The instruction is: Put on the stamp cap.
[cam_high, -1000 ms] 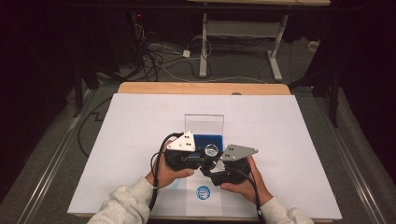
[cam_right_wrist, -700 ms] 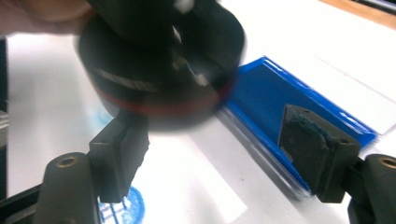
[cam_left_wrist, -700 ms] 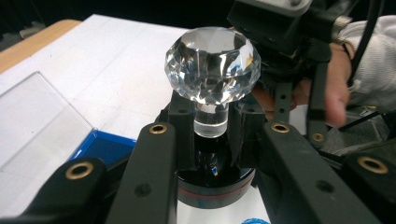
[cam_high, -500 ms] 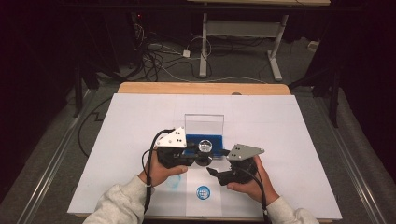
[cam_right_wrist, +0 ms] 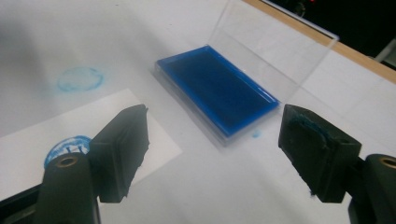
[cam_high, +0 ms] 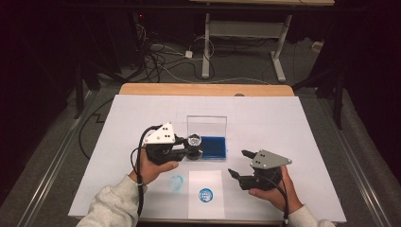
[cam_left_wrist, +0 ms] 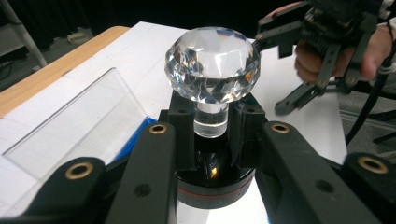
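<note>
Left tool point(cam_left_wrist: 212, 154) grips the stamp point(cam_left_wrist: 212, 70) (faceted crystal knob).

Dim lab or workshop, paper-covered table point(cam_high: 293, 118), tangled floor cables point(cam_high: 161, 56), metal desk frame point(cam_high: 246, 33) behind

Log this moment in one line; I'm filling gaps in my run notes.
left hand-held gripper: shut on crystal-topped stamp | right hand-held gripper: open, nothing between jaws | blue ink pad: lid open | paper: stamped blue
</note>
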### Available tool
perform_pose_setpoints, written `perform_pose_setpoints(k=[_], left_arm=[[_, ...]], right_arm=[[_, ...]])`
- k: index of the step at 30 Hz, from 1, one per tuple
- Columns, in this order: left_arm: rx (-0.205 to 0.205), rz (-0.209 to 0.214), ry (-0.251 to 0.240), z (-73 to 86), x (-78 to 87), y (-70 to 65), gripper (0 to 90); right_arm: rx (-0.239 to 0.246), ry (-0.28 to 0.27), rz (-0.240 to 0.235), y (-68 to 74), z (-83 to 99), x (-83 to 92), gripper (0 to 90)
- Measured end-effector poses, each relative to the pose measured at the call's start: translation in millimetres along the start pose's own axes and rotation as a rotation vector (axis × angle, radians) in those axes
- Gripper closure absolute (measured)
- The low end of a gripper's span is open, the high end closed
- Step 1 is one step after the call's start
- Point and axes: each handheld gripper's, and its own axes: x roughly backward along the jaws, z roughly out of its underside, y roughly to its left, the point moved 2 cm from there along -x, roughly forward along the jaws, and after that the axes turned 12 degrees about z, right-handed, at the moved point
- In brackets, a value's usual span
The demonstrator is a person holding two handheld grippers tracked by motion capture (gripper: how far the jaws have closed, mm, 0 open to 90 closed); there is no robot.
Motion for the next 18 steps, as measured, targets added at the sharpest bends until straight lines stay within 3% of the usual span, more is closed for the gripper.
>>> perform_pose_setpoints(k=[18], left_arm=[[0.014, -0.072, 0.002, 6.7, 14.9, 10.9, 72.7]], right_arm=[[-0.052, 0.005, 0.095, -23.9, 23.7, 28.3, 24.9]])
